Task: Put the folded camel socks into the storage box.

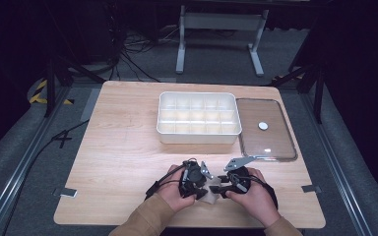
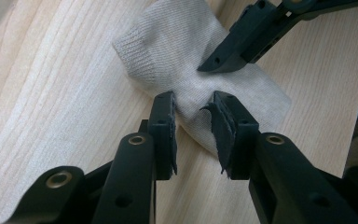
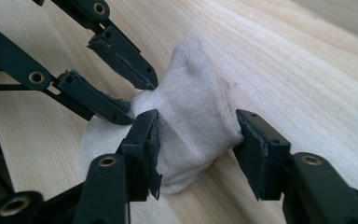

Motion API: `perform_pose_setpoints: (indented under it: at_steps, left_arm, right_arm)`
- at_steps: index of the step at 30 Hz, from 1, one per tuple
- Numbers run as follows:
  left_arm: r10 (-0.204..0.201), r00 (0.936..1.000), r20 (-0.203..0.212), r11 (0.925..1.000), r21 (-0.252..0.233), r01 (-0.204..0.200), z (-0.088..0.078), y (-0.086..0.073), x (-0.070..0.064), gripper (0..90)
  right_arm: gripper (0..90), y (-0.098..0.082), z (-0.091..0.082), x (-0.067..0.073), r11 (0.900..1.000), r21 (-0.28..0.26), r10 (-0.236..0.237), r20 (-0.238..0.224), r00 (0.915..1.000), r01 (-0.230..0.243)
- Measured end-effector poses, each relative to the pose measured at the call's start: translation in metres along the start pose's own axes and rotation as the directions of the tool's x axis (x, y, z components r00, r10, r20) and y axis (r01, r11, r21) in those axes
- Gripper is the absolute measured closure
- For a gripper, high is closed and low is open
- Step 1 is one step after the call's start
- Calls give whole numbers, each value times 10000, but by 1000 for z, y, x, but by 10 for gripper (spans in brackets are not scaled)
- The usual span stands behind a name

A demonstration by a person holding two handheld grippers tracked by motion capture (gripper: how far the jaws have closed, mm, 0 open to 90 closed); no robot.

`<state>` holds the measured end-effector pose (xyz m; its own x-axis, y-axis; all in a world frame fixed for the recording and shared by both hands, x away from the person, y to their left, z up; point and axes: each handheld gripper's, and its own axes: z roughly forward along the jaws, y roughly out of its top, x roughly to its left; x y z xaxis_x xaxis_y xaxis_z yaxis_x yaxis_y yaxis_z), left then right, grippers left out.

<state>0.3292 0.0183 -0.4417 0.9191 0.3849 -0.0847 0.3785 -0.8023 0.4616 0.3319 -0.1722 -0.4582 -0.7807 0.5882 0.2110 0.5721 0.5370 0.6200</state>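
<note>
Now | sock (image 3: 191, 126) | pinched between jaws of both grippers, on table (image 1: 123, 147)

tan sleeves (image 1: 147, 216), black two-jaw grippers with brass-ringed screw holes, grey three-cornered top plates (image 1: 238, 162), black trailing cables (image 1: 163, 179)

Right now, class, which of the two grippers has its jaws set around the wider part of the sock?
The right gripper: its jaws straddle the sock across its bulky folded width. The left gripper pinches a narrow fold of cloth.
</note>
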Motion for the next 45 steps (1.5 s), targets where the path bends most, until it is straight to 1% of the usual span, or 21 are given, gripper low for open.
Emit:
perform_pose_setpoints:
  at_steps: [1, 2, 4, 6, 8, 9, 11, 14, 16, 19, 22, 24, 25, 27, 30, 31, 34, 37, 39, 43, 45]
  left_arm:
    - [89, 10000, -36, 10000, 17, -88, 0, 0, 0, 706]
    - [37, 10000, -23, 10000, 51, -37, 0, -1, 0, 708]
    - [77, 10000, 10, 9999, 145, -77, -1, -1, 0, 710]
    - [-73, 10000, -15, 9999, 87, 73, -1, -2, -1, 712]
    - [-57, 10000, -31, 10000, 67, 57, -1, -2, -1, 712]
    - [19, 10000, -89, 10000, 73, -18, -1, -3, -1, 713]
    - [50, 9999, -99, 10000, 66, -49, -1, -3, -1, 714]
    - [-31, 9999, -98, 10000, 48, 32, 0, -3, -1, 714]
    - [26, 10000, -63, 10000, 35, -26, 0, -3, 0, 714]
    - [-45, 10000, -49, 10000, 77, 45, -1, -4, 0, 711]
    - [8, 10000, -22, 10000, 59, -8, -2, -5, 2, 693]
    - [-91, 9999, 44, 9999, 58, 91, -4, -6, 3, 666]
    - [-131, 9999, 39, 9999, -71, 131, -4, -7, 4, 647]
    - [-129, 9999, 36, 9999, -29, 130, -7, -8, 7, 639]
    - [-371, 9993, 83, 9990, -235, 373, -14, -11, 14, 623]
    - [-371, 9993, 83, 9990, -235, 373, -14, -11, 14, 611]
    - [-604, 9976, 342, 9972, -430, 618, -21, -14, 21, 576]
    - [-721, 9965, 415, 9964, -420, 738, -29, -18, 29, 536]
    - [-923, 9948, 432, 9940, -549, 946, -33, -21, 32, 522]
    - [-1188, 9921, 394, 9892, -811, 1217, -39, -26, 37, 516]
    - [-1208, 9920, 373, 9889, -821, 1236, -40, -26, 37, 522]
  right_arm:
    - [516, 0, 2, -1, 9999, 64, 117, -74, 9999, -117]
    - [517, 0, 3, -1, 9995, 95, 317, -181, 9993, -315]
    - [522, -1, 4, -2, 9989, 114, 459, -317, 9984, -456]
    - [550, -1, 5, -3, 9977, 174, 666, -579, 9961, -657]
    - [560, -1, 6, -4, 9975, 183, 694, -653, 9955, -684]
    - [578, -1, 7, -6, 9971, 190, 746, -871, 9934, -732]
    - [585, -1, 7, -7, 9970, 197, 769, -908, 9929, -755]
    - [625, -1, 9, -9, 9951, 224, 983, -1194, 9880, -963]
    - [669, -2, 9, -10, 9931, 212, 1168, -1432, 9828, -1149]
    - [723, -4, 9, -12, 9906, 143, 1365, -1726, 9755, -1360]
    - [751, -4, 9, -12, 9894, 96, 1444, -1806, 9729, -1451]
    - [759, -4, 10, -11, 9909, 41, 1332, -1797, 9747, -1347]
    - [762, -3, 9, -10, 9917, 28, 1272, -1813, 9752, -1288]
    - [768, -3, 9, -10, 9931, -19, 1149, -1837, 9762, -1172]
    - [771, -1, 6, -8, 9954, -24, 943, -1777, 9796, -963]
    - [771, -1, 6, -8, 9954, -24, 943, -1777, 9796, -963]
    - [772, 3, 1, -7, 9982, -34, 586, -1699, 9837, -600]
    - [771, 8, -6, -8, 10000, -44, 17, -1570, 9876, -24]
    - [771, 11, -11, -9, 9997, -16, -228, -1456, 9891, 228]
    - [771, 19, -20, -12, 9993, -65, -370, -1309, 9907, 365]
    - [771, 23, -23, -14, 9994, -51, -356, -1224, 9918, 353]
